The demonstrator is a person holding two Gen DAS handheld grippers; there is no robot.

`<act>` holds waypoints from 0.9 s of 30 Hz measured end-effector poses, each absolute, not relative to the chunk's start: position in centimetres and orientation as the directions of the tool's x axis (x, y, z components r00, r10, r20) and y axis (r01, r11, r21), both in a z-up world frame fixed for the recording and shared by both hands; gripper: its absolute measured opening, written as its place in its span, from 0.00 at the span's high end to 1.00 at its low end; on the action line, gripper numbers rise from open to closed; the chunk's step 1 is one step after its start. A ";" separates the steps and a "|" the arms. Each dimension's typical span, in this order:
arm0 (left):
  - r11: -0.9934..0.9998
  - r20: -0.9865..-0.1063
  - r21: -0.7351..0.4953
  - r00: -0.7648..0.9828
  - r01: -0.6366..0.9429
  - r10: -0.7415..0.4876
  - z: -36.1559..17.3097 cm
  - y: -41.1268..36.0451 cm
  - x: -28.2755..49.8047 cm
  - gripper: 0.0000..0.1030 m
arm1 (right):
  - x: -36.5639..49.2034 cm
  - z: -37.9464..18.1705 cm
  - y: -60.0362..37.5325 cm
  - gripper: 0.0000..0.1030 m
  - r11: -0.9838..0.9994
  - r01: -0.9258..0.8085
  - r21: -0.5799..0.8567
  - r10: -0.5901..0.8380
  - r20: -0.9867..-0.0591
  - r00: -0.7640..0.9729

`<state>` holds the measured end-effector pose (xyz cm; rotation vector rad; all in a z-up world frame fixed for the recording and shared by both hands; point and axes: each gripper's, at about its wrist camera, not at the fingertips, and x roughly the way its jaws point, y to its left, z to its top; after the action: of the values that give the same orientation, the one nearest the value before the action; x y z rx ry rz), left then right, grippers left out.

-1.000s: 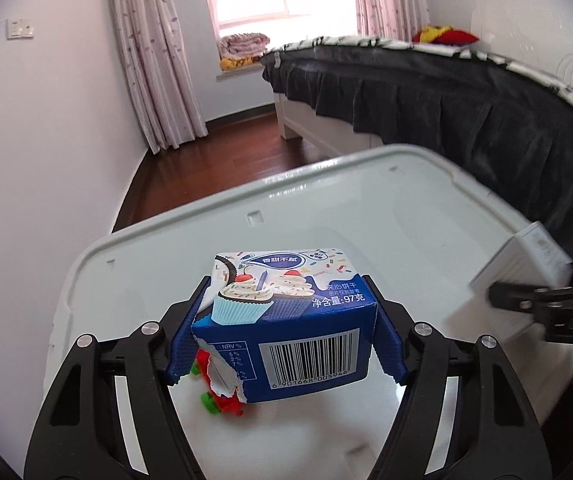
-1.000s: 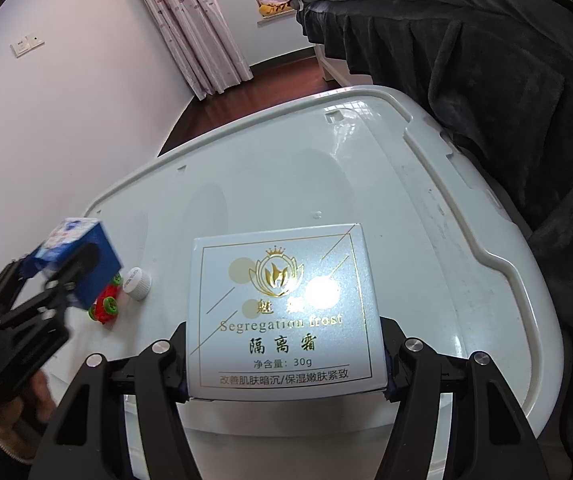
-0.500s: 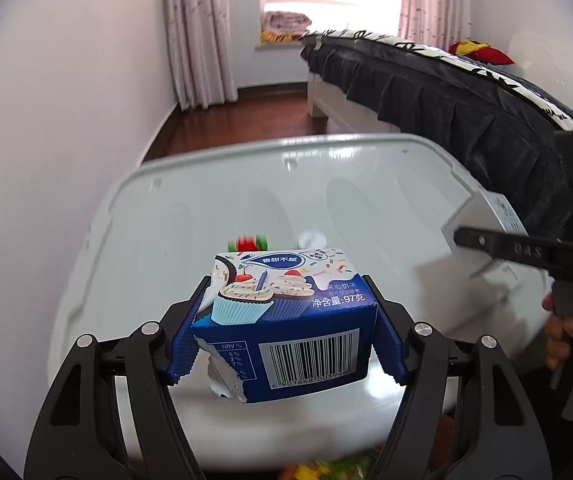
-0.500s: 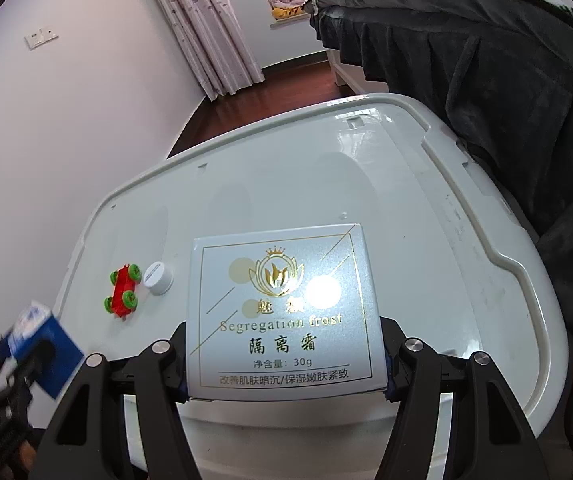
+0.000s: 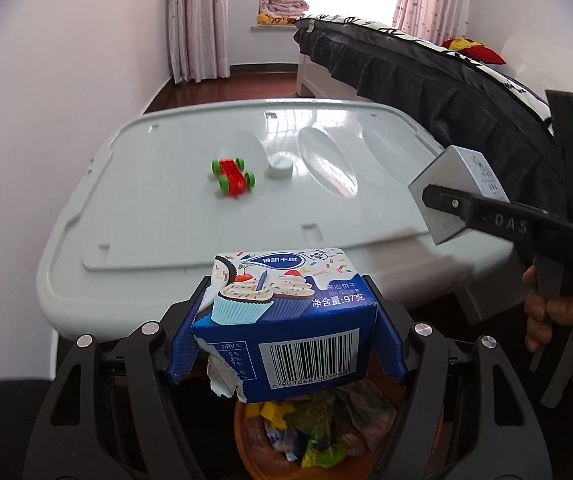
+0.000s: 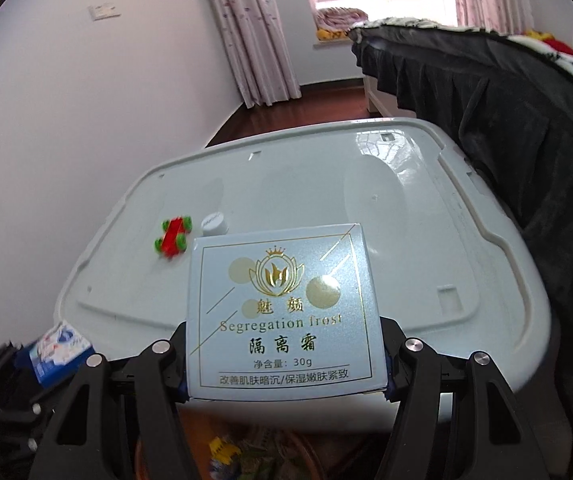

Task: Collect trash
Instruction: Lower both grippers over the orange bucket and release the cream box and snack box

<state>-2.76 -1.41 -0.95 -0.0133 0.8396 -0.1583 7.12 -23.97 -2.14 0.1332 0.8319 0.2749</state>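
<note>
Left gripper (image 5: 286,334) fingers pinching blue biscuit box (image 5: 286,320) above orange bin (image 5: 326,440). Right gripper (image 6: 284,354) fingers clamping silver cream box (image 6: 282,316). Toy car (image 5: 232,176) beside white cap (image 5: 279,167) on worktop (image 5: 158,208).

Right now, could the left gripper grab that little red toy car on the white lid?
Probably not: the left gripper is shut on the blue snack box, so its jaws are full. The red toy car lies unobstructed farther out on the white lid.

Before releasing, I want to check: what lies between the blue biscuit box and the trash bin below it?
Nothing: in the left wrist view the blue biscuit box hangs directly above the trash bin.
</note>
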 end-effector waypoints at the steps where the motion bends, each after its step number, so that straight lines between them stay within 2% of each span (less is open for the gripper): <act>1: 0.988 -0.742 -0.075 0.654 0.138 -0.148 -1.1 -1.3 -3.1 0.33 | 6.4 -2.2 -23.9 0.39 0.959 -0.197 0.206 0.285 -0.711 0.643; 9: 0.985 -0.765 -0.089 0.623 0.145 -0.161 -2.6 -0.8 -5.8 0.33 | 1.6 -3.0 -24.4 0.39 0.956 -0.215 0.199 0.291 -0.736 0.612; 18: 0.970 -0.854 -0.179 0.464 0.166 -0.237 -5.8 -0.5 -7.0 0.33 | -3.7 -5.0 -22.8 0.39 0.931 -0.253 0.264 0.356 -0.811 0.465; 27: 0.968 -0.902 -0.203 0.357 0.144 -0.242 -9.1 -0.2 -6.4 0.33 | -3.6 -7.5 -21.8 0.38 0.927 -0.274 0.258 0.348 -0.865 0.361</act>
<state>-6.39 -0.23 -9.11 -0.0939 1.1795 -0.2501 -3.58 -21.76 -7.50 0.0738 1.1330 0.4007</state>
